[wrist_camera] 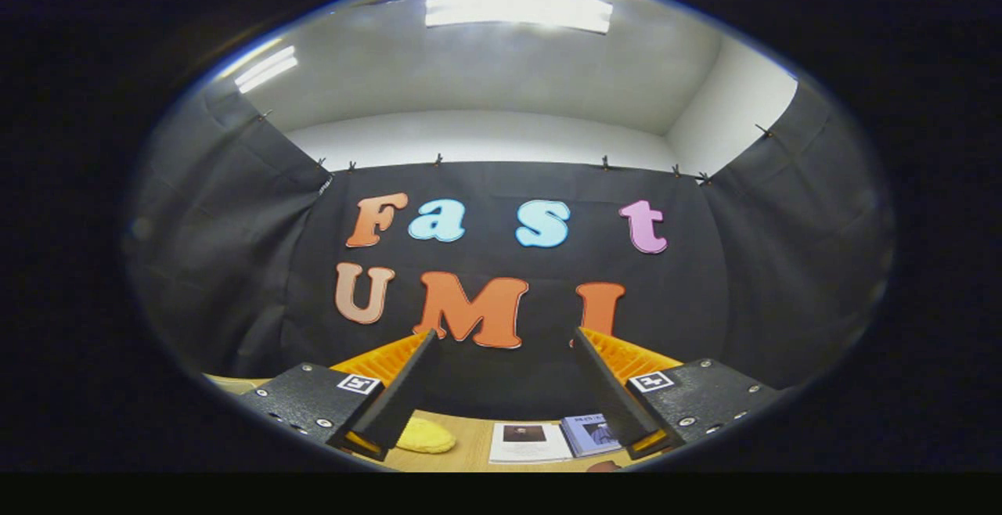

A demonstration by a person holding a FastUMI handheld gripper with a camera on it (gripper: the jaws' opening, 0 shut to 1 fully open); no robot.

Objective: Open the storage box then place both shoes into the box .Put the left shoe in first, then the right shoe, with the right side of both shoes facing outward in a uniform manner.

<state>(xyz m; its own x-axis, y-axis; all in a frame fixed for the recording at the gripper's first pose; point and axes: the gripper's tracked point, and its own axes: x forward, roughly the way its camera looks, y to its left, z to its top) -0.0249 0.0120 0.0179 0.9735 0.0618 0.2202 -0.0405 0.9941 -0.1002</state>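
Gripper view: the gripper (505, 336) is held high and tilted up toward the booth's black cloth wall (501, 186), with the white ceiling (485, 77) and its bright light panels (518, 11) above. The two fingers (403, 390) stand spread wide apart, released, with nothing between them; the gap frames bare cloth and a strip of tabletop.

Light wooden table (470, 452) shows low down, beneath and between the finger bases. On it:
- a soft, rounded yellow object (427, 437), just beside the left finger's base; cannot tell what it is.
- a flat white printed sheet with a dark picture on it (528, 443), lying between the fingers.
- a thin bluish booklet (589, 433), touching or slightly overlapping the sheet's right edge, partly hidden by the right finger.
- a small reddish-brown sliver (604, 466) at the nearest table edge, too little visible to identify.

The storage box and the shoes: cannot tell where they are from here; nothing on the visible strip of table reads clearly as either.

Black clips (604, 161) pin the cloth along its top edge.
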